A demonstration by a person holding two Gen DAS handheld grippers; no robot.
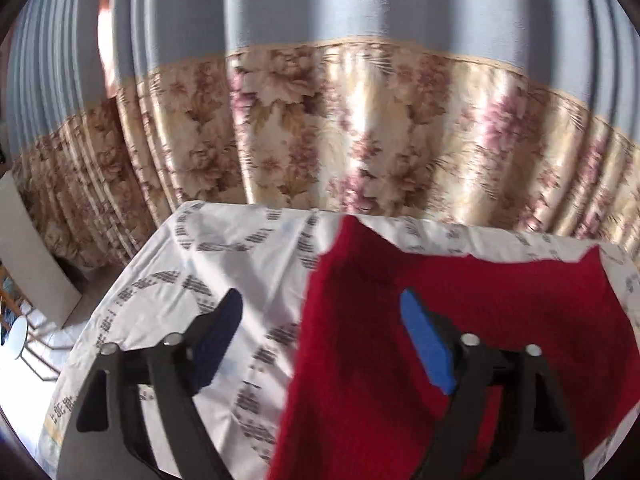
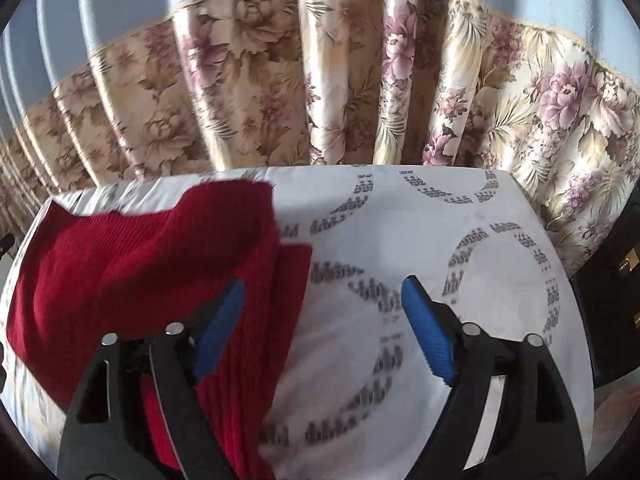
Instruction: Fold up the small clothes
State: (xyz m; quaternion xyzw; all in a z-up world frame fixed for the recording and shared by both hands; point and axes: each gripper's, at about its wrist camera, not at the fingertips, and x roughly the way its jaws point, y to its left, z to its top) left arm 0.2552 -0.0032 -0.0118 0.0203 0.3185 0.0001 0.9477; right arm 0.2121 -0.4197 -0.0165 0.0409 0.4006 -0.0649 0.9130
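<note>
A dark red knitted garment [image 1: 460,312] lies on the white patterned tablecloth [image 1: 208,264]; its left edge runs down between my left gripper's fingers. My left gripper [image 1: 322,300] stands open above that edge, with nothing pressed between its blue pads [image 1: 426,340]. In the right wrist view the same red garment [image 2: 132,256] covers the left half of the table, with a folded layer at its right edge. My right gripper [image 2: 322,288] hangs open over that edge and the white tablecloth [image 2: 420,232]; its left pad [image 2: 220,328] is over the red knit, not gripping it.
A floral curtain [image 1: 340,128] with a blue-grey upper part hangs right behind the table's far edge. Left of the table a white board [image 1: 36,240] leans, with floor beyond. A dark piece of furniture [image 2: 612,292] stands at the table's right.
</note>
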